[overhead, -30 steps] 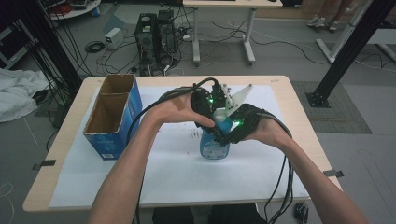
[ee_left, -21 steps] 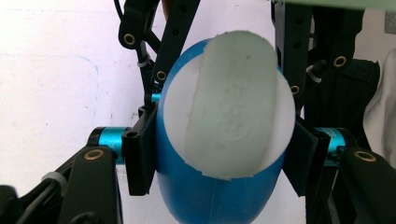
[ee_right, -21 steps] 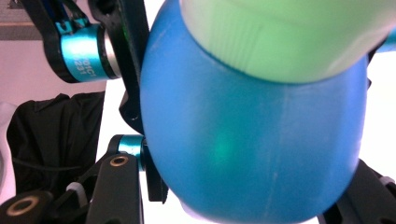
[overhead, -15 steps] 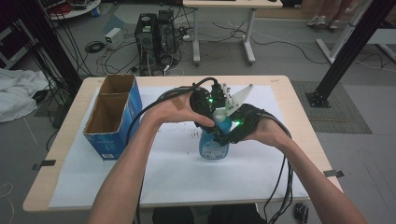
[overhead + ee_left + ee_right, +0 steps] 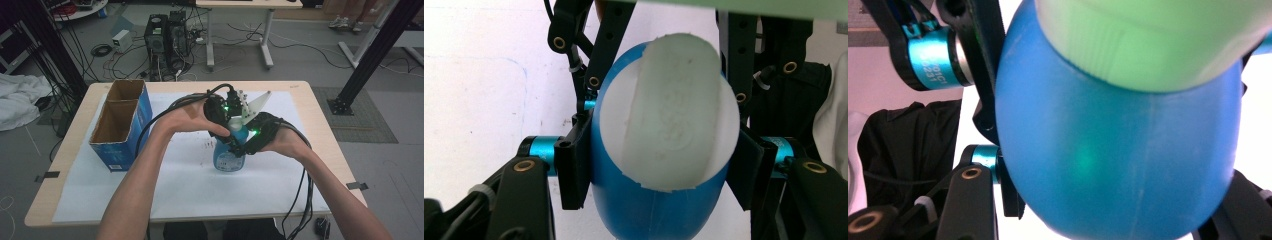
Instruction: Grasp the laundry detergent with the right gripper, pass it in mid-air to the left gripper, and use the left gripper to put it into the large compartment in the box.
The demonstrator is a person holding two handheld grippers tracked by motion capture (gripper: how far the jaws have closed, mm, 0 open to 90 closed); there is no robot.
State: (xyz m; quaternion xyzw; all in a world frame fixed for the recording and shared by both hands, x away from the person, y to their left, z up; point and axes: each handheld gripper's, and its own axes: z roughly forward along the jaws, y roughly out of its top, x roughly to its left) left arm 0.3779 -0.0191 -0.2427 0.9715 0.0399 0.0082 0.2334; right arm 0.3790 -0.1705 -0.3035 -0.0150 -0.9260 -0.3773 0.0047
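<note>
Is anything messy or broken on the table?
Nothing looks broken or spilled. The blue bottle stands upright on the white sheet, gripped by both grippers. The only oddity is a few small dark marks on the sheet beside it. The cardboard box sits upright.

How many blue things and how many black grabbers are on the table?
Blue things: 2, the blue bottle and the blue cardboard box.
Black grabbers: 2, the left gripper and the right gripper, both closed on the bottle.
Total: 4.
</note>
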